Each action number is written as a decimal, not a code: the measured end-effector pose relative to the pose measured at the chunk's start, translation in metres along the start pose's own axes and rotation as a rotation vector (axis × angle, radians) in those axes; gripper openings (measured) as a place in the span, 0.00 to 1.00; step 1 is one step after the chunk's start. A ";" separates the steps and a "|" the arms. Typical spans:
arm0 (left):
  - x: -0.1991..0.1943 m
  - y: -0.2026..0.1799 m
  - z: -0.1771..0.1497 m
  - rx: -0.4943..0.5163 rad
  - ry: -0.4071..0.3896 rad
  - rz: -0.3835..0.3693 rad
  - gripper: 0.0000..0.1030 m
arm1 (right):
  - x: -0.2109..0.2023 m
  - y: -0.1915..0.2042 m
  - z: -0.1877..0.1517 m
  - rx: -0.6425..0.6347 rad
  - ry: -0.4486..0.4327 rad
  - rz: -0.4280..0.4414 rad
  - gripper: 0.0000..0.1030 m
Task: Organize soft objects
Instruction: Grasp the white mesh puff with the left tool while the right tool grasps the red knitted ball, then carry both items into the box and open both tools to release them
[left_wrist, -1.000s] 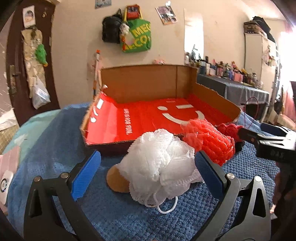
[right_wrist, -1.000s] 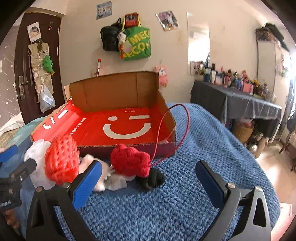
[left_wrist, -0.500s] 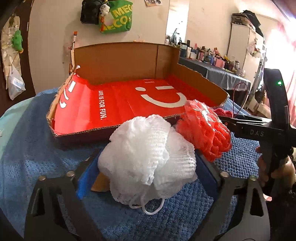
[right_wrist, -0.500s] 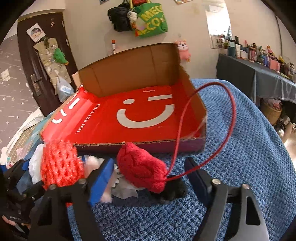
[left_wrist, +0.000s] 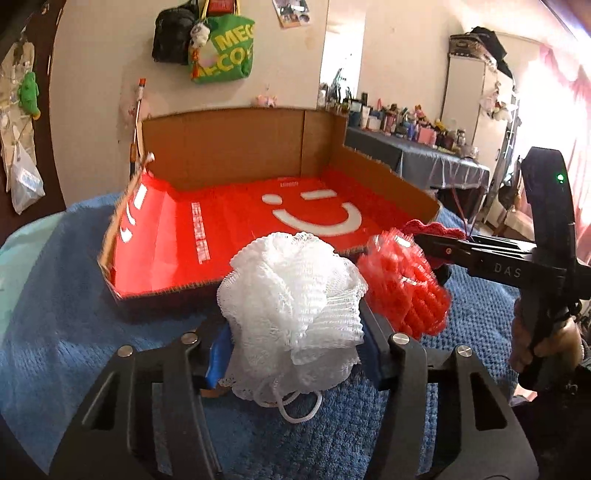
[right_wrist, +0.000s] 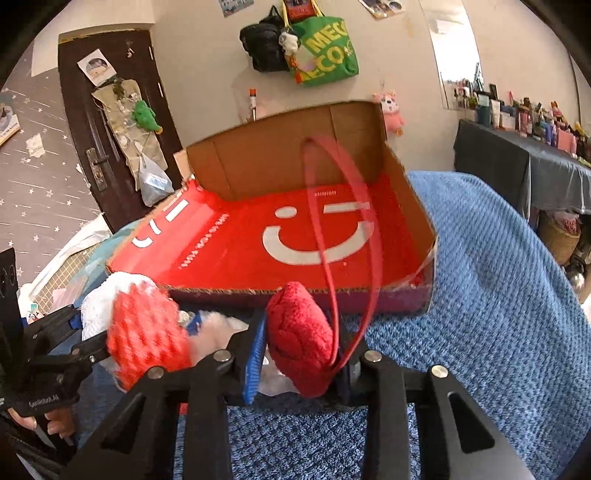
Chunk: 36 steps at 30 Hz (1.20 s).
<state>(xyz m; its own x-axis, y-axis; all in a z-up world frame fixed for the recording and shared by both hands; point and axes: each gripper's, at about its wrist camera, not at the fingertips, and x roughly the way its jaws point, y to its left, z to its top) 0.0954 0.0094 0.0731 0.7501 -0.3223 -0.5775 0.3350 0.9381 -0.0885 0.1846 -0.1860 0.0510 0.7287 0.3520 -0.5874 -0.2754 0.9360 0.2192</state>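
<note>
Soft white net bath puff (left_wrist: 295, 306) sits squeezed between the left gripper (left_wrist: 295, 350) pads, which are closing on it just in front of the open cardboard box with the red smiley floor (left_wrist: 236, 236) — right beside it lies a red net puff (left_wrist: 406, 288). Farther right, the right gripper (right_wrist: 299, 354) is closing on a red fuzzy pouch with a cord loop (right_wrist: 299, 332) — the box lies straight ahead of both.

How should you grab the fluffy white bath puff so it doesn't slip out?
Squeeze the white bath puff across its round middle, coming from the near side, low over the blue blanket. It is soft mesh all round, so the wide middle gives most to pinch. The left hand-held gripper is closing there now, its pads pressing both sides.
</note>
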 end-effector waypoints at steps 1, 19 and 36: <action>-0.003 0.000 0.002 0.002 -0.011 -0.001 0.52 | -0.003 0.001 0.001 -0.002 -0.011 0.001 0.33; -0.026 0.010 0.034 0.032 -0.120 0.021 0.52 | -0.026 0.001 0.026 0.001 -0.089 0.033 0.33; 0.107 0.061 0.158 0.104 0.068 0.117 0.52 | 0.094 -0.019 0.173 0.016 0.047 0.084 0.33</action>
<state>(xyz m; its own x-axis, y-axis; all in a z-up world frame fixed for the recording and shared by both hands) 0.2862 0.0118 0.1339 0.7484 -0.1992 -0.6326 0.3073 0.9494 0.0645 0.3666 -0.1704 0.1261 0.6728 0.4293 -0.6026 -0.3240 0.9031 0.2817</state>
